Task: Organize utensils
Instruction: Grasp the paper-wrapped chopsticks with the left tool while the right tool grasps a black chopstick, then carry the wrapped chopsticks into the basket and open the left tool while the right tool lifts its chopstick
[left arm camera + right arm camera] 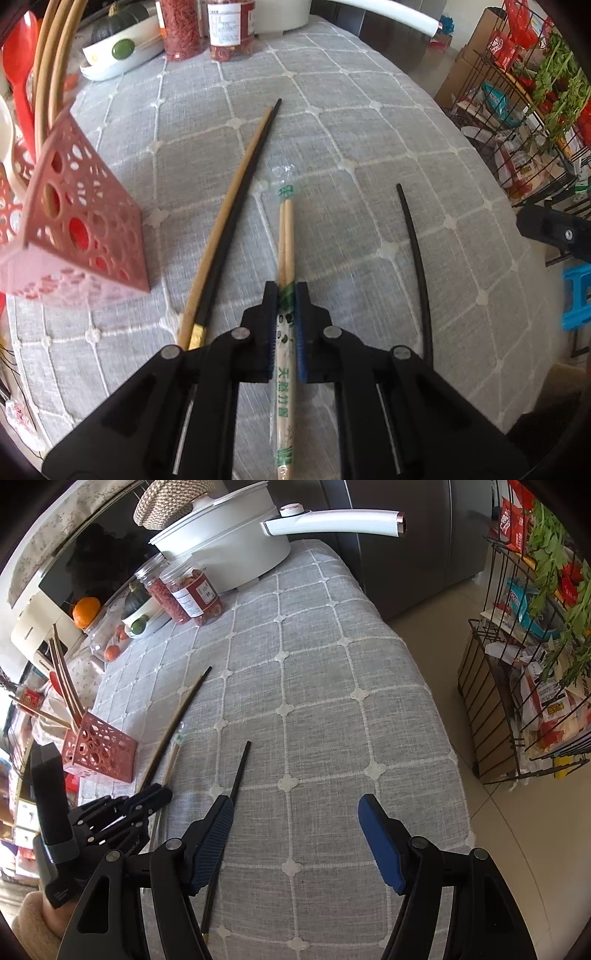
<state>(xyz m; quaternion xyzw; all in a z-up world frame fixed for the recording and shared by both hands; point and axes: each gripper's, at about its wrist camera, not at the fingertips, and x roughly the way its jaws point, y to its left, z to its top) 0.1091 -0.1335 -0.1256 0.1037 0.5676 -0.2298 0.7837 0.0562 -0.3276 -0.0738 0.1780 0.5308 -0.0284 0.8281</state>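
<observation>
My left gripper [286, 286] is shut on a plastic-wrapped pair of wooden chopsticks [286, 236] lying on the grey checked tablecloth [369, 155]. Left of it lie a long wooden chopstick [229, 210] and a black chopstick [243, 210] side by side. A single black chopstick [415, 243] lies to the right. The pink perforated utensil holder [85, 229] stands at the left with chopsticks and a red spoon [20, 77] in it. My right gripper [295, 805] is open and empty above the cloth, its left finger over the single black chopstick [240, 768]. The holder [99, 749] and left gripper [162, 794] show at the left.
At the back stand a white pot [229, 550] with a long handle, two jars of red dried goods [184, 594], and a white dish [118, 55] with fruit. A wire rack [528, 672] with greens and packets stands on the floor right of the table.
</observation>
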